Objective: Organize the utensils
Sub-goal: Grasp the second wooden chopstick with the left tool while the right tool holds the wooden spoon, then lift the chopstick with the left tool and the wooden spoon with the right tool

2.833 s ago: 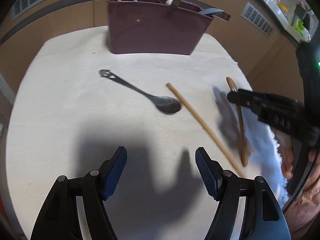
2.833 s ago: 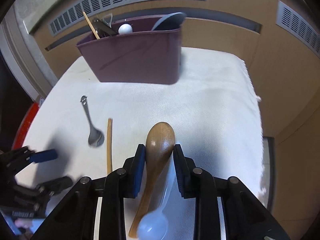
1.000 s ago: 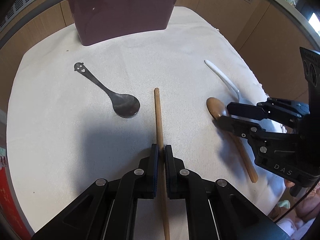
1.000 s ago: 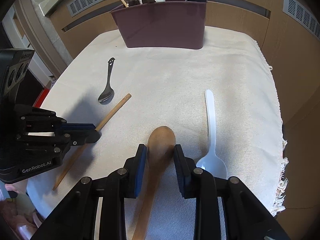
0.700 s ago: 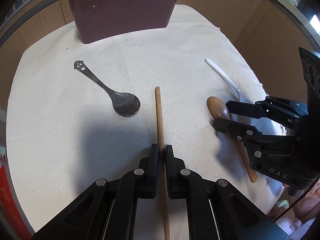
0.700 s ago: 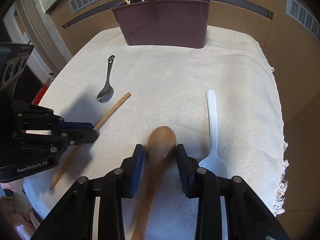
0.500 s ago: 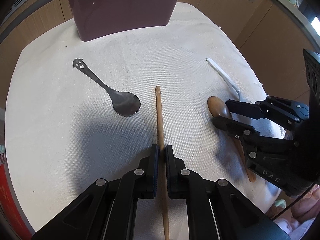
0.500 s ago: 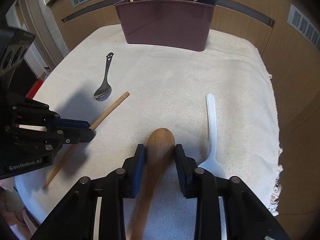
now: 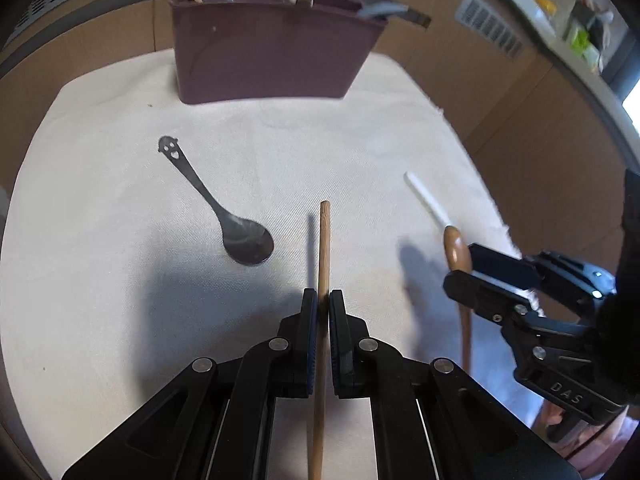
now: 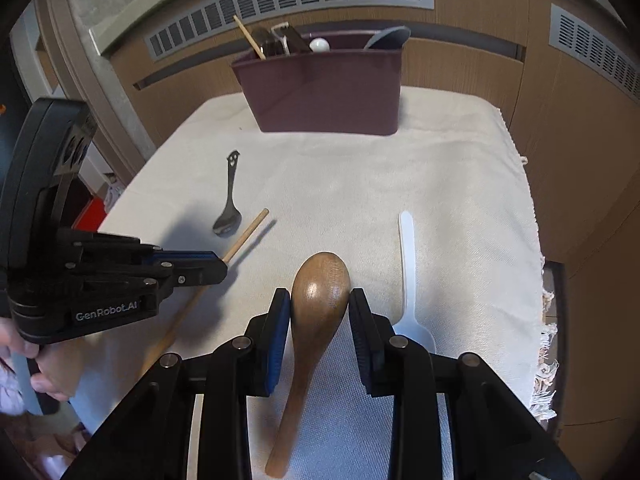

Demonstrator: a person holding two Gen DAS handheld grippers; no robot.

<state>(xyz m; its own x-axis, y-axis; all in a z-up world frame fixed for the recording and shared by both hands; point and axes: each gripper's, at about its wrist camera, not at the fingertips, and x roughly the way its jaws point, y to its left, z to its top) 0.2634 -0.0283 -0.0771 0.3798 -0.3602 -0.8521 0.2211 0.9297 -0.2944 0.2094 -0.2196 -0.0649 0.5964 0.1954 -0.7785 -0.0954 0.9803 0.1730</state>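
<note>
Holding one utensil each: left gripper point(image 9: 323, 300) is clamped on the stick point(image 9: 324, 248), right gripper point(image 10: 319, 300) is closed on the wooden spoon point(image 10: 320, 284) at its bowl. Both point toward the bin point(image 10: 328, 92) at the tabletop's point(image 10: 460, 168) far edge. Stick's long axis runs straight ahead along the left gripper, tip toward the bin; spoon's handle trails back under the right gripper. Bin lies dead ahead of both, well apart; neither looks clearly nearer. Metal spoon point(image 9: 224, 212) and white spoon point(image 10: 408, 264) remain on the cloth mid-tabletop.

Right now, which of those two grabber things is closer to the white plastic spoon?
The right. The right gripper, clamping the wooden spoon, sits just beside the white plastic spoon. The left gripper, holding the wooden stick, is farther across the cloth.
</note>
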